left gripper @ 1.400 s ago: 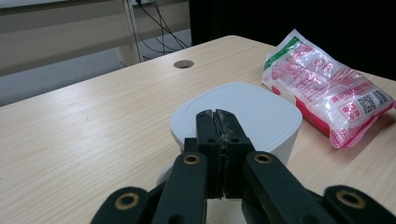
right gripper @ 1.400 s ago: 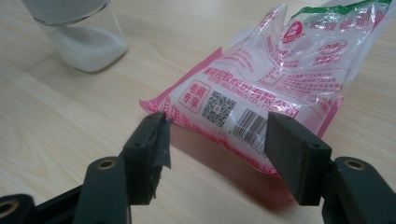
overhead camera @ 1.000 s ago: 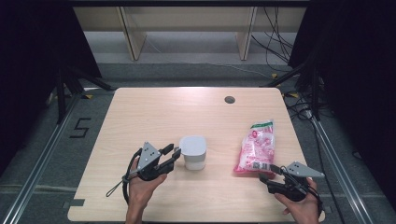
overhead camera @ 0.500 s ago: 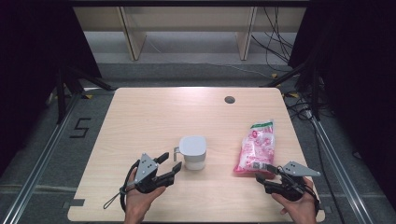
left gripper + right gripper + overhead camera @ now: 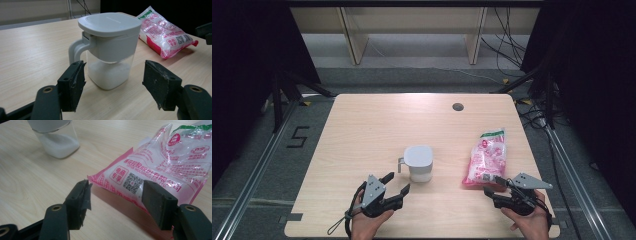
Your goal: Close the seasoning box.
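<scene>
Since a second ago our left claw (image 5: 397, 183) has backed off the lidded jug (image 5: 419, 162), its jaws just opening, nothing between them. Our right claw (image 5: 493, 187) gapes wide at the sugar bag (image 5: 486, 159) on the desk (image 5: 362, 125). Lid on, bag sealed: filling remains.

Jug (image 5: 419, 162) between tools, apparently untouched.

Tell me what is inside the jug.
The jug holds a low layer of white grains, seen through its clear lower wall. The grey lid and the opaque upper band cover the top, so anything higher inside cannot be seen.
</scene>
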`<state>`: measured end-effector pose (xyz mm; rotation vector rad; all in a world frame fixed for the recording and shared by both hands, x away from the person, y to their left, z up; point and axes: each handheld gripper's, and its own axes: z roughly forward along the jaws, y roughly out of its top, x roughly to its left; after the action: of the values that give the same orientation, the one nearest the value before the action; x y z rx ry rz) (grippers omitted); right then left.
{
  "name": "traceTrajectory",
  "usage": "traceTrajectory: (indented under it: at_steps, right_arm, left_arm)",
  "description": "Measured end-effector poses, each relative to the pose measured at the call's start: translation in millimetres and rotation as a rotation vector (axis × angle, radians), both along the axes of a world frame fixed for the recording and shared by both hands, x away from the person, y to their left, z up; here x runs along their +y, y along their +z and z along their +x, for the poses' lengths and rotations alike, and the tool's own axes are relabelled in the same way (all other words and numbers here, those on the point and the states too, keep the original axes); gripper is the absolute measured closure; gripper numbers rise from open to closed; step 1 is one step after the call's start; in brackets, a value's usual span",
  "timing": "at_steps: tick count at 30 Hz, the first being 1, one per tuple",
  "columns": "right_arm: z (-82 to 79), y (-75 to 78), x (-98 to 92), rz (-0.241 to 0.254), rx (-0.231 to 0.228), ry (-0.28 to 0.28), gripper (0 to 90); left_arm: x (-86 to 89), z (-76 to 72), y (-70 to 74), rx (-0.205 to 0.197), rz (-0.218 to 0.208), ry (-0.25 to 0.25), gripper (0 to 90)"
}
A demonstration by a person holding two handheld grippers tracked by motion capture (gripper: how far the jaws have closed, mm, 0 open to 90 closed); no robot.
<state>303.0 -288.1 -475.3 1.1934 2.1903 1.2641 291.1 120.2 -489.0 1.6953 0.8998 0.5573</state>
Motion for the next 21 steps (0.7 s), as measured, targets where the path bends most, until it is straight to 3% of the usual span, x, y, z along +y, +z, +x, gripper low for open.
traceTrajectory:
  at_steps: [2,3,4,10,14,15,16,17,18,19,20,21]
  right_arm:
    - [2.2,-1.1,-1.0,-0.033,-0.024,0.009,39.8]
    - [-0.2,-0.2,0.5,-0.017,0.010,0.000,39.8]
    - [-0.8,-0.3,1.4,-0.006,0.017,-0.002,39.7]
    - [0.4,-2.6,2.1,-0.017,-0.004,0.024,39.6]
    - [-3.2,-3.8,3.4,-0.015,0.010,0.028,39.6]
    - [-5.9,-3.6,3.7,-0.028,0.033,0.023,39.6]
    - [-4.5,-4.3,2.1,-0.043,0.011,0.038,39.5]
    - [-6.1,-5.2,3.8,-0.027,0.015,0.029,39.5]
    - [-6.0,-5.9,2.3,-0.052,0.012,0.039,39.5]
    - [-6.6,-6.9,3.2,-0.048,0.011,0.033,39.4]
    - [-9.6,-6.6,4.3,-0.033,0.032,0.033,39.4]
    - [-8.8,-7.1,2.8,-0.058,0.019,0.037,39.3]
  left_arm:
    - [-2.4,-2.2,-3.2,0.010,-0.005,-0.006,31.6]
    - [-3.0,-3.3,-4.3,0.010,0.004,-0.013,31.5]
    - [-4.5,-4.3,-6.2,0.014,-0.008,-0.019,31.5]
    - [-12.4,-13.5,-14.5,0.055,-0.004,-0.024,30.9]
    - [-16.6,-17.6,-20.1,0.061,0.002,-0.032,30.6]
    - [-16.1,-18.3,-20.8,0.064,0.014,-0.037,30.6]
    - [-16.2,-17.8,-22.1,0.048,0.022,-0.055,30.5]
    - [-17.2,-18.9,-23.1,0.051,0.018,-0.060,30.5]
    - [-18.9,-20.8,-24.4,0.064,0.008,-0.050,30.5]
    - [-19.4,-21.4,-25.1,0.062,0.016,-0.056,30.5]
    - [-20.1,-21.3,-26.0,0.058,0.018,-0.066,30.5]
    - [-20.3,-22.3,-26.4,0.062,0.029,-0.067,30.4]
